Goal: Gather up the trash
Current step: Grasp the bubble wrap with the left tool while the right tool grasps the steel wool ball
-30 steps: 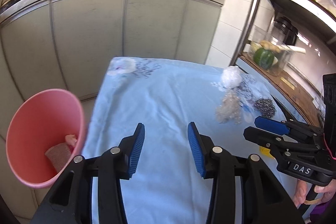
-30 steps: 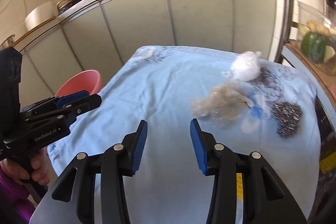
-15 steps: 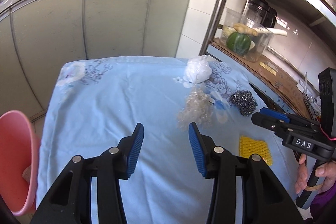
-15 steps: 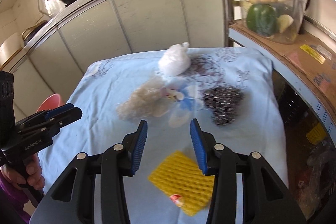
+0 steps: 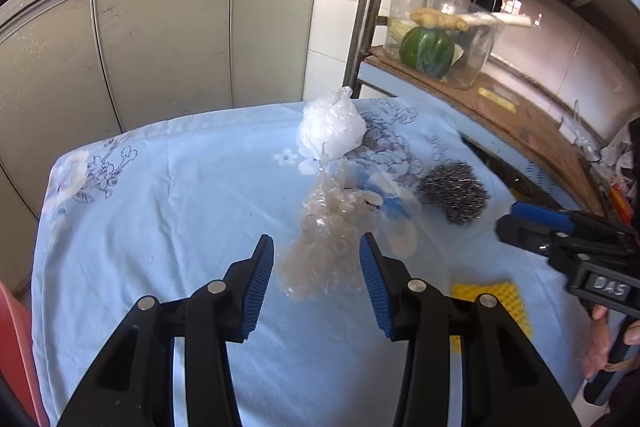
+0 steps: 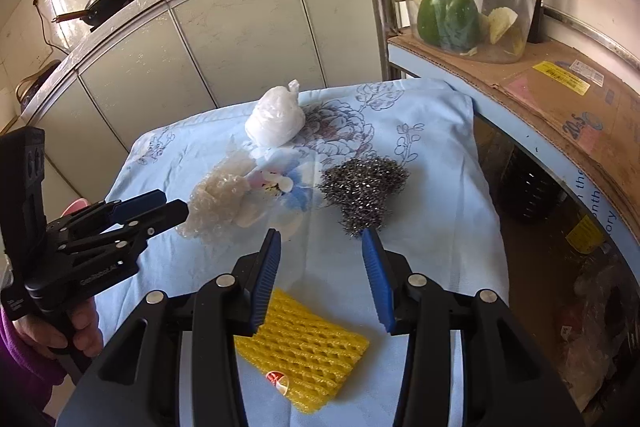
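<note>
On the blue flowered tablecloth (image 5: 160,211) lie a crumpled clear plastic wrap (image 5: 324,247), a white knotted plastic bag (image 5: 330,129), a steel wool scrubber (image 5: 454,193) and a yellow foam net (image 6: 304,351). My left gripper (image 5: 317,277) is open, its jaws on either side of the near end of the clear wrap. My right gripper (image 6: 322,281) is open above the far edge of the yellow net, just short of the scrubber (image 6: 364,189). The wrap (image 6: 218,201) and bag (image 6: 276,121) also show in the right wrist view.
A pink bin's rim (image 5: 12,355) shows at the table's left edge. Grey cabinets (image 5: 168,39) stand behind the table. A shelf on the right holds a clear tub with a green pepper (image 6: 448,15). A small red-and-white scrap (image 6: 278,379) lies on the net.
Both grippers have swung right, away from the pink bin, and moved in over the trash. The left now straddles the clear wrap; the right hangs over the yellow net. Both stay open.
</note>
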